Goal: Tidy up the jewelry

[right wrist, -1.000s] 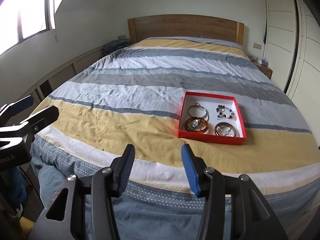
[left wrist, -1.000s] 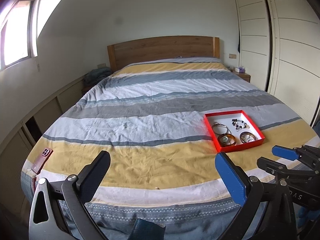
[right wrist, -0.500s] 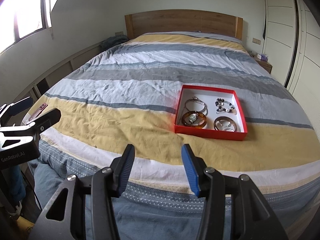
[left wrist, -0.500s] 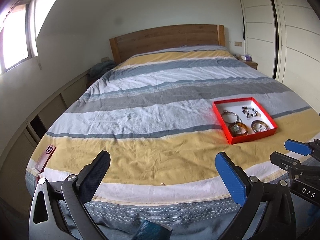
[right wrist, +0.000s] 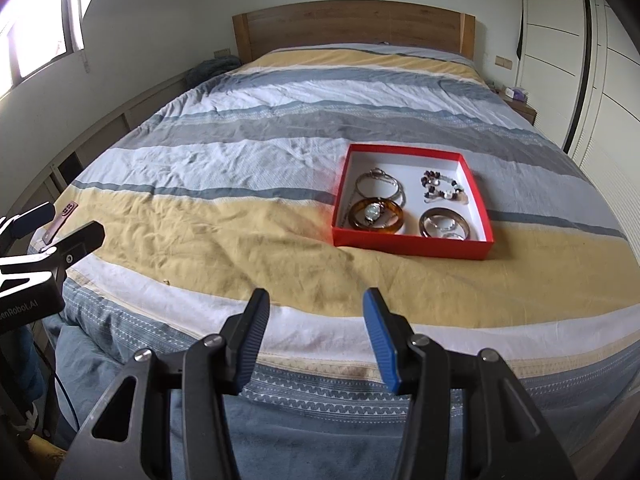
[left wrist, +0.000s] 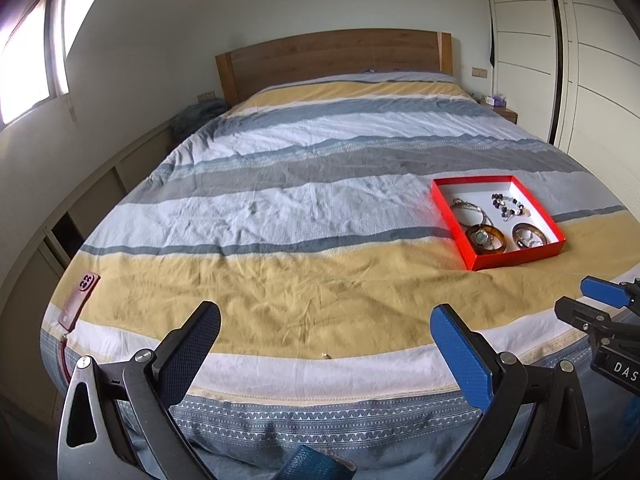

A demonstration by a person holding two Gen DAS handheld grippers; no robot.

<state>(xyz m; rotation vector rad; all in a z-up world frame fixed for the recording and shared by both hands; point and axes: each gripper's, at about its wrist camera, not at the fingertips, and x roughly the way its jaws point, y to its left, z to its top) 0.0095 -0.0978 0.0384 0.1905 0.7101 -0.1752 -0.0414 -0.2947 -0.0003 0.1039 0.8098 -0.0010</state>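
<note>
A red box [right wrist: 408,245] [left wrist: 512,261] with a white floor lies on the yellow stripe of the bed. Inside it are a silver chain bracelet [right wrist: 378,184], a beaded bracelet [right wrist: 442,190], an amber bangle [right wrist: 376,214] with a watch inside it, and a brown bangle [right wrist: 444,226]. My right gripper [right wrist: 316,312] hangs open and empty above the bed's foot, short of the box. My left gripper [left wrist: 326,326] stands wide open and empty, to the left of the box. Each gripper also shows at the edge of the other's view.
A striped duvet covers the bed [left wrist: 304,208], with a wooden headboard [left wrist: 332,60] behind. A dark red phone [left wrist: 78,298] lies at the bed's near left corner. A tiny speck [left wrist: 326,356] sits on the white stripe. White wardrobes [left wrist: 560,60] stand to the right, a nightstand [right wrist: 520,106] beside the headboard.
Both grippers have sunk and tipped further down toward the bed, so the box and bed look larger and sit higher in both views. Jaw openings have not changed.
</note>
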